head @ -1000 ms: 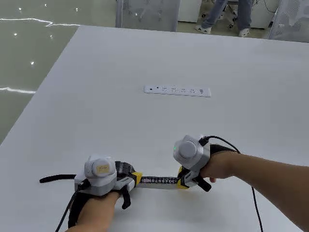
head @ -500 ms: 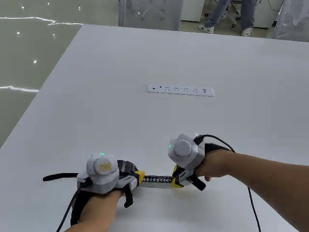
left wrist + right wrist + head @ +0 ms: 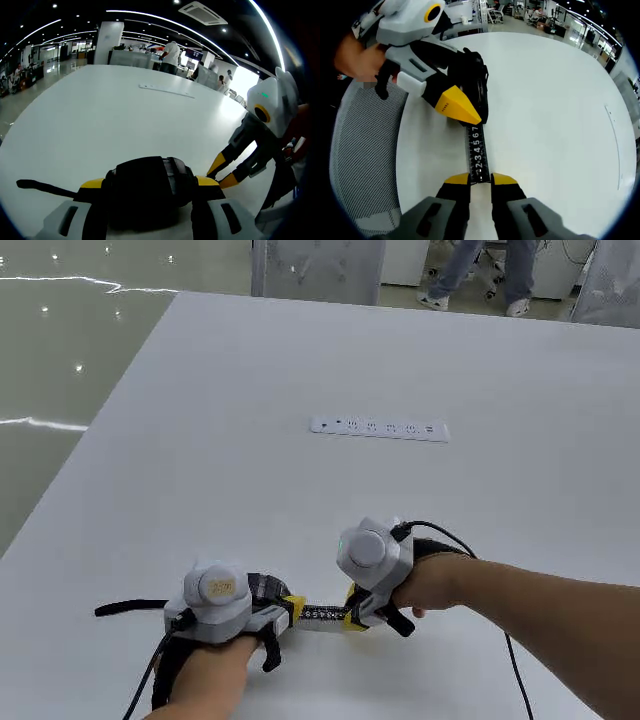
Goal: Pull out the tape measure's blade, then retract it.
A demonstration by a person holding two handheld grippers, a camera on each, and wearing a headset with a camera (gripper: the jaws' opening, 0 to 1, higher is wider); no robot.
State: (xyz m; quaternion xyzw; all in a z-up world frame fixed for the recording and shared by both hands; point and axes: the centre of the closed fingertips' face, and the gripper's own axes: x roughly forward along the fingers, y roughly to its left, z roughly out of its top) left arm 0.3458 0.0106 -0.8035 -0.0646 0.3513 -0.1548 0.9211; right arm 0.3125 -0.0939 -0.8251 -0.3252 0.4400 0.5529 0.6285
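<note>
The desk (image 3: 300,360) looks smooth, matt white, the floor (image 3: 60,340) beside it polished to a mirror gloss, the tape measure (image 3: 145,187) is dull black plastic, its printed blade (image 3: 477,150) faintly sheened, and the right gripper (image 3: 480,179) is pale satin plastic with smooth yellow-tipped jaws.

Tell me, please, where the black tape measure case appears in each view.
Head view: black tape measure case lower left, left of the blade.
Left gripper view: case bottom centre, between the jaws.
Right gripper view: case upper centre, at the blade's far end.
Shared landmark: white power strip.
</note>
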